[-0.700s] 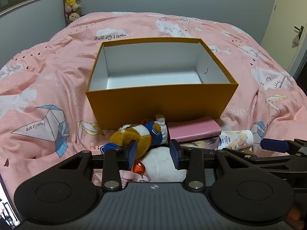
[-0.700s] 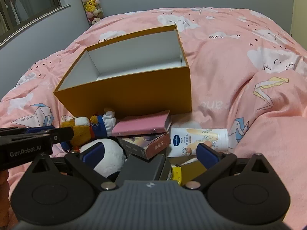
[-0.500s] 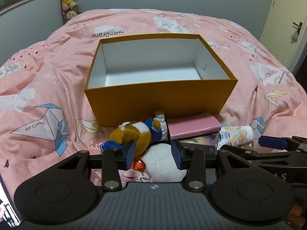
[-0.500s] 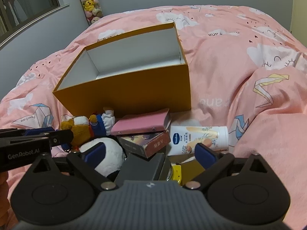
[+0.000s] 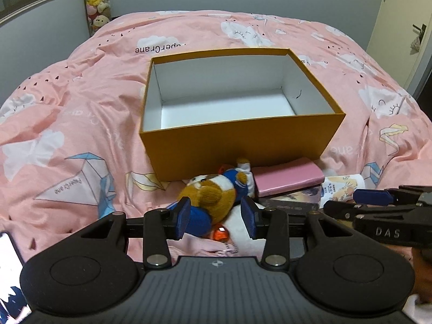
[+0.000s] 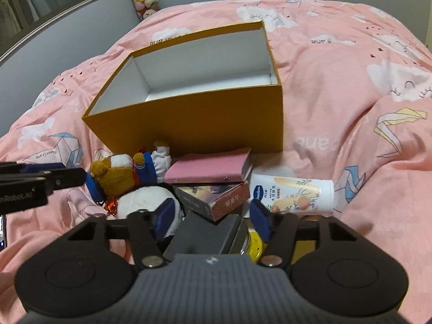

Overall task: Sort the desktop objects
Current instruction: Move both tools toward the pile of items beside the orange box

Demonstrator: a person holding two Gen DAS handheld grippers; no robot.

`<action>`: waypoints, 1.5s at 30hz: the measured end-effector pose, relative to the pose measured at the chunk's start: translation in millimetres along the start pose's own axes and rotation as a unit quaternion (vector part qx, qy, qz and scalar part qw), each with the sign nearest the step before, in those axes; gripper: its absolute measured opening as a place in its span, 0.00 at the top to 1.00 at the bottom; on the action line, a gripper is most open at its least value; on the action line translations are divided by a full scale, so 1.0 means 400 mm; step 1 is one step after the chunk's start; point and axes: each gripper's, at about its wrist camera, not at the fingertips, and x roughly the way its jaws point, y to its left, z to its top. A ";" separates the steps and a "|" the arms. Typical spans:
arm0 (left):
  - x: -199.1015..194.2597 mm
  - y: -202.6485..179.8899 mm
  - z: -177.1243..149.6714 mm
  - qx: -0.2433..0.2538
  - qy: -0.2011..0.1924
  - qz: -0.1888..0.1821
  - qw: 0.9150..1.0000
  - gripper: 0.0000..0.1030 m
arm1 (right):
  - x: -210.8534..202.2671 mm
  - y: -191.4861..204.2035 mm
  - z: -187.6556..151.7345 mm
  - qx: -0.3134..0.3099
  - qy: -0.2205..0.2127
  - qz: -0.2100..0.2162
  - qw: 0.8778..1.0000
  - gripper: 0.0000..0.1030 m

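An open, empty orange box [image 5: 243, 145] [image 6: 194, 124] stands on the pink bed. In front of it lies a pile: a brown plush bear [image 5: 213, 194] [image 6: 118, 174], a white plush ball [image 6: 145, 202], a pink wallet [image 5: 289, 179] [image 6: 208, 168], a small printed card box [image 6: 216, 199], a white lotion tube [image 6: 294, 194] and a dark grey box [image 6: 205, 236]. My left gripper [image 5: 216, 217] is open, its fingers on either side of the bear. My right gripper [image 6: 213, 217] is open over the card box and grey box.
A pink duvet [image 5: 81, 124] with crane prints covers the bed. A yellow item [image 6: 255, 245] lies under the right gripper. Plush toys [image 5: 98, 5] hang at the back wall. A door [image 5: 405, 27] is at the right.
Both grippers have risen and tilted so the box interior shows more. The left gripper's fingers now flank the bear. The right gripper's jaws have narrowed somewhat.
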 end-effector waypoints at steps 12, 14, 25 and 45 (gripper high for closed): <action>0.021 0.080 0.021 0.008 0.046 -0.012 0.999 0.54 | 0.066 0.081 0.073 -0.045 0.037 0.096 0.994 0.53; 0.025 0.094 0.020 0.003 0.055 -0.009 0.998 0.54 | 0.079 0.106 0.091 -0.049 0.037 0.110 0.992 0.52; 0.046 0.169 0.010 -0.038 0.083 -0.003 0.996 0.54 | 0.193 0.168 0.147 -0.040 0.072 0.147 0.986 0.49; 0.036 0.085 -0.052 0.020 0.112 -0.071 0.991 0.54 | 0.125 0.131 0.036 -0.074 0.116 0.220 0.966 0.62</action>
